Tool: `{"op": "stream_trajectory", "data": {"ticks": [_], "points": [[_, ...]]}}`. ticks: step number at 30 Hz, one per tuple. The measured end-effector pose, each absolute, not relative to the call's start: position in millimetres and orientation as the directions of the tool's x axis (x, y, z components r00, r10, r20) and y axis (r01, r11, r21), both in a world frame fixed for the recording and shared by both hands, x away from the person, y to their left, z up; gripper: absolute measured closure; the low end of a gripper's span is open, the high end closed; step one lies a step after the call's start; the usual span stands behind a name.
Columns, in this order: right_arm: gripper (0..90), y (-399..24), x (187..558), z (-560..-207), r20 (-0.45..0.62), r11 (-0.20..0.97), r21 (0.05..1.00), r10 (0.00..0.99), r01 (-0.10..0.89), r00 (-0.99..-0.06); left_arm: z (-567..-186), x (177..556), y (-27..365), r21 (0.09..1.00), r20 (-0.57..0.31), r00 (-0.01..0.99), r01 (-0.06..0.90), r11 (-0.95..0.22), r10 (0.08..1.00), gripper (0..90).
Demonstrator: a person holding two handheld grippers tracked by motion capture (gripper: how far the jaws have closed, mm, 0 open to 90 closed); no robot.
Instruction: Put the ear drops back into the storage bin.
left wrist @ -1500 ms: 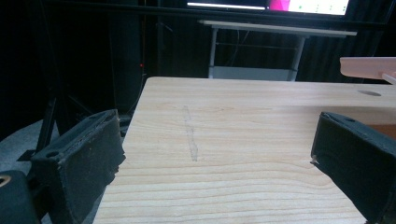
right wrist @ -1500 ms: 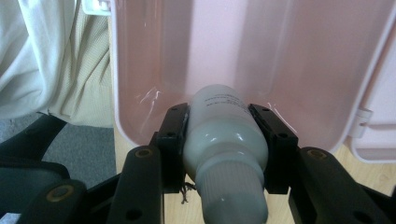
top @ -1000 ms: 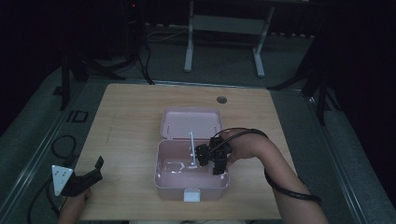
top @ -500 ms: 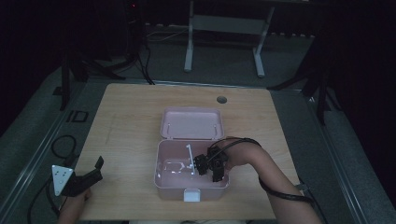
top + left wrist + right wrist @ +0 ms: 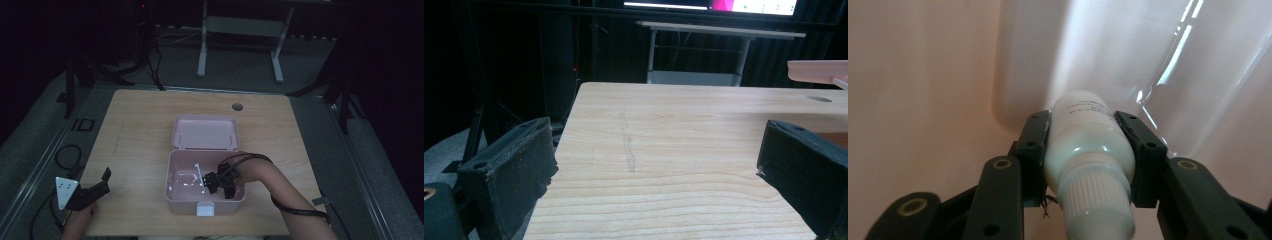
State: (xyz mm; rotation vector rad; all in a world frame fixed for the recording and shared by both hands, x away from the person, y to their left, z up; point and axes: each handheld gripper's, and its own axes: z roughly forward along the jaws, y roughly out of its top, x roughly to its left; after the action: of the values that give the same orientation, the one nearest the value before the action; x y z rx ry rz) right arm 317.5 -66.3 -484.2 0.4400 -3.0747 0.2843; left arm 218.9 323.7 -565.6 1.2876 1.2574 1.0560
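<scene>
Both grippers are black. The left gripper [image 5: 97, 187] carries a grey three-cornered plate [image 5: 65, 191] behind its jaws, whose thick pads look matte and stitched along the edges. The right gripper [image 5: 1090, 145] has ribbed pads, round brass-ringed screw holes below them, and a black cable [image 5: 300, 212] trailing behind.

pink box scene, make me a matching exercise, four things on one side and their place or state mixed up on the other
Things:
1. left gripper
2. right gripper
3. white bottle
4. box lid

Places or states:
A. swung open, lying back on the table behind the pink box
B. clamped between two black jaws
C. reaching down inside the box
D. jaws apart, holding nothing, near the table's front left corner

Pairs: 1-D, 2-C, 3-B, 4-A
</scene>
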Motion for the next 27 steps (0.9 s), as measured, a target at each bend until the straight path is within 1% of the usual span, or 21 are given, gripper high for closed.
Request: {"op": "stream_trajectory", "data": {"ticks": [4,9,12,16,27], "points": [[59.3,-65.4,315.4,-490.0,0.054,0.937,-0.189,-0.289,-0.293,-0.956,-565.6,218.9,323.7,0.992,-0.058,0.076,0.115,0.049,0.995,2.4],[59.1,-64.7,316.6,-490.5,0.060,0.940,-0.190,-0.278,-0.285,-0.959,-565.6,219.0,323.6,0.992,-0.057,0.076,0.116,0.048,0.995,2.4],[56.3,-64.6,317.3,-489.9,0.060,0.944,-0.188,-0.265,-0.271,-0.962,-565.5,219.0,323.6,0.992,-0.057,0.076,0.116,0.048,0.995,2.3],[56.3,-65.3,317.2,-488.9,0.058,0.945,-0.188,-0.263,-0.269,-0.963,-565.6,218.9,323.6,0.992,-0.057,0.076,0.115,0.048,0.995,2.4],[56.6,-68.0,316.2,-465.4,0.041,0.954,-0.142,-0.261,-0.264,-0.965,-565.6,219.0,323.6,0.992,-0.057,0.075,0.116,0.048,0.996,2.4]]}}
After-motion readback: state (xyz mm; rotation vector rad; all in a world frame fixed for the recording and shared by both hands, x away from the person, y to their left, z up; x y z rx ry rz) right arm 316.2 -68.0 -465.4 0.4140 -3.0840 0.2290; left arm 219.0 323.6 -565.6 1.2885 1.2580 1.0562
